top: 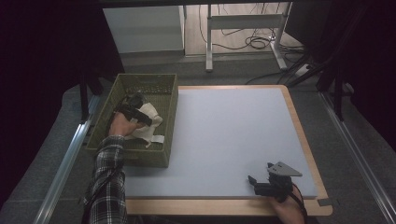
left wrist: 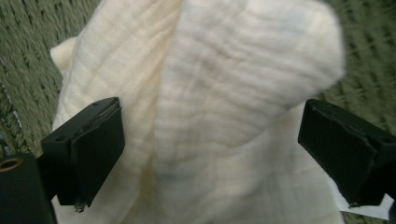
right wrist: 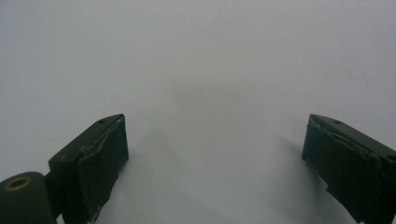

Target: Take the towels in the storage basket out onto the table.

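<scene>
A green woven basket (top: 169, 122) sits at the far left of the tabletop (top: 233, 135). Inside it lies a soft cream cloth (top: 148, 122), all bunched up, with a small white tag poking out at its near side.

The left gripper (top: 133, 103) is down in the basket, right over the cloth. In the left gripper view the cloth (left wrist: 219, 116) sits between the two black fingers (left wrist: 95, 151). The fingers are wide open — one on each side of the cloth. They do not press on it yet, so nothing is held.

The right gripper (top: 264, 183) rests at the near right of the tabletop, well apart from the basket. Its fingers (right wrist: 100, 161) are wide open too, with nothing between them but the bare grey mat (right wrist: 201, 70).

The step in hand looks like the grab: the left gripper is set to pick the cloth out of the basket. Next, I think, the fingers need to go a little lower and then squeeze shut on a thick fold — not just a thin edge, or the cloth may slip out. After that the hand should lift straight up, so the cloth clears the basket wall and does not catch on it. The right gripper can wait where it is until the cloth comes over to the mat.
</scene>
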Motion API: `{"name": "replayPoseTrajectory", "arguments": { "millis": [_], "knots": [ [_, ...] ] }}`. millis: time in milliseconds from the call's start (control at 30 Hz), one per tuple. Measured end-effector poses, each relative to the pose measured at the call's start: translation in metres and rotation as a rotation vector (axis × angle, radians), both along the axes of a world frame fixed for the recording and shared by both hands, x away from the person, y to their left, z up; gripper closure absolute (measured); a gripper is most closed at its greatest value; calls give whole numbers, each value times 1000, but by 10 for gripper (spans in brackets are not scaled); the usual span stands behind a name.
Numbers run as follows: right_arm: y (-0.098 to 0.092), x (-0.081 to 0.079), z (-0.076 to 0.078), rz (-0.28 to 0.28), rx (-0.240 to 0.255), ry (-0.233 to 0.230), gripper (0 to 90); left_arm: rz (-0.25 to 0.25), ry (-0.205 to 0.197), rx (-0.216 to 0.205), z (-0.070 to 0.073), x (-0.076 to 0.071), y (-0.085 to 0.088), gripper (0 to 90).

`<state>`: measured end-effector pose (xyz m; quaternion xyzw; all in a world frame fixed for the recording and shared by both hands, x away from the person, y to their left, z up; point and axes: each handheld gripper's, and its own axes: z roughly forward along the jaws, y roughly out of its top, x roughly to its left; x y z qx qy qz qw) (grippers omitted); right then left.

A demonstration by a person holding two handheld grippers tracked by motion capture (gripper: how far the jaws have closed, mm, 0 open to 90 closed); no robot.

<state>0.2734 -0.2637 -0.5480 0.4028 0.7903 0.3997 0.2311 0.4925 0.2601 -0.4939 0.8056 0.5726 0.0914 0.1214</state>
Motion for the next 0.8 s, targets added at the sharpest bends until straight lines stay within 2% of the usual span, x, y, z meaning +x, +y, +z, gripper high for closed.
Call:
{"name": "replayPoseTrajectory", "arguments": {
  "millis": [133,200,267,333,367,400,433,567,633,667,733,800],
  "knots": [
    [0,0,0,1,0,0,71,9,86,68,-8,2,1,255],
    [0,0,0,1,0,0,71,-2,130,77,-12,2,1,353],
    [0,0,0,3,1,1,71,1,137,67,-11,2,1,415],
    [0,0,0,3,1,0,71,-9,139,78,-9,0,1,540],
    [0,0,0,3,1,0,71,-9,139,78,-9,0,1,652],
    [0,0,0,3,1,1,71,-14,129,119,-8,-1,1,745],
    [0,0,0,3,1,0,71,-10,131,111,-8,-1,2,772],
    [0,0,0,3,1,1,71,-9,119,94,-5,-2,4,818],
    [0,0,0,3,1,1,71,6,90,61,-1,-3,6,821],
    [0,0,0,3,1,1,71,6,90,61,-1,-3,6,821],
    [0,0,0,3,2,0,71,9,40,20,7,-6,10,821],
    [0,0,0,3,3,0,71,8,29,8,8,-8,11,821]
  ]
}}
